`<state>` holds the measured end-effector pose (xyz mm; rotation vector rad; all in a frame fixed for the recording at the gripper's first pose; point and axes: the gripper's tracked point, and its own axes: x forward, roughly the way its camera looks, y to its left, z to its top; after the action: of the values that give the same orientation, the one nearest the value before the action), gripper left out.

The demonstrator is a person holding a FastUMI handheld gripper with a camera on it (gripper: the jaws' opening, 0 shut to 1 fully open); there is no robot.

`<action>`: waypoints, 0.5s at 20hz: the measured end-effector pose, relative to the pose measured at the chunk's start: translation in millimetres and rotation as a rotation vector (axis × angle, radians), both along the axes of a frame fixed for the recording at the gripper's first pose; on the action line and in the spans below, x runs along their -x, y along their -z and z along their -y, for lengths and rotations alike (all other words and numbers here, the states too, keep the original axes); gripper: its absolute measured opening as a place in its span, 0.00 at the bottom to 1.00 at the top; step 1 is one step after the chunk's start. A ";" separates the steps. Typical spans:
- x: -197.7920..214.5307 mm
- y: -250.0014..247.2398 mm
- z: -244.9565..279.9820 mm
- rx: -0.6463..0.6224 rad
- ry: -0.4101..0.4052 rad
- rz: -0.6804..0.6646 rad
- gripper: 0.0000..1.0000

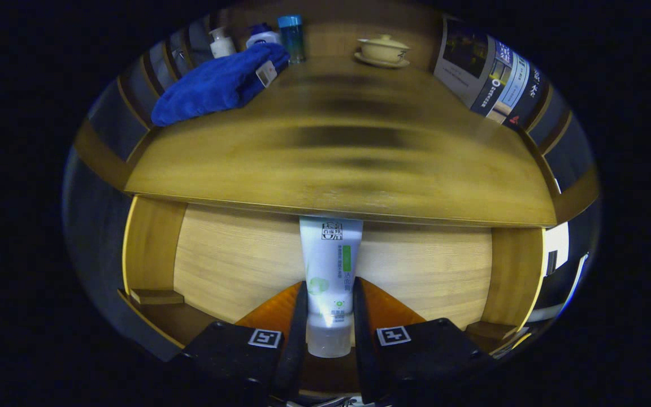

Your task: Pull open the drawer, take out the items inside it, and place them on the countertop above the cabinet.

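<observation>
A white tube (pixel 330 265) with green markings and a clear cap lies in the open wooden drawer (pixel 235 260), its far end tucked under the countertop's front edge. My gripper (pixel 329 291) sits over the drawer with both fingers closed against the tube's sides near the cap end. The wooden countertop (pixel 337 152) spreads above and beyond the drawer, with bare room across its middle.
On the countertop's far left lies a folded blue towel (pixel 218 85) with a white pump bottle (pixel 221 42) and a blue-capped bottle (pixel 293 37) behind it. A lidded cup on a saucer (pixel 383 51) stands at the back. A printed board (pixel 489 73) leans at the far right.
</observation>
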<state>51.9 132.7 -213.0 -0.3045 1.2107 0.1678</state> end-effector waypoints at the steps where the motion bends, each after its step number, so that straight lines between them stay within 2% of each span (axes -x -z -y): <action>1: 6.6 -18.2 -2.2 -0.001 -0.005 0.006 0.47; 10: 35.4 -64.0 -3.6 -0.028 -0.027 0.048 0.47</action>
<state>16.5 136.3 -149.0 -0.2990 1.1561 0.1990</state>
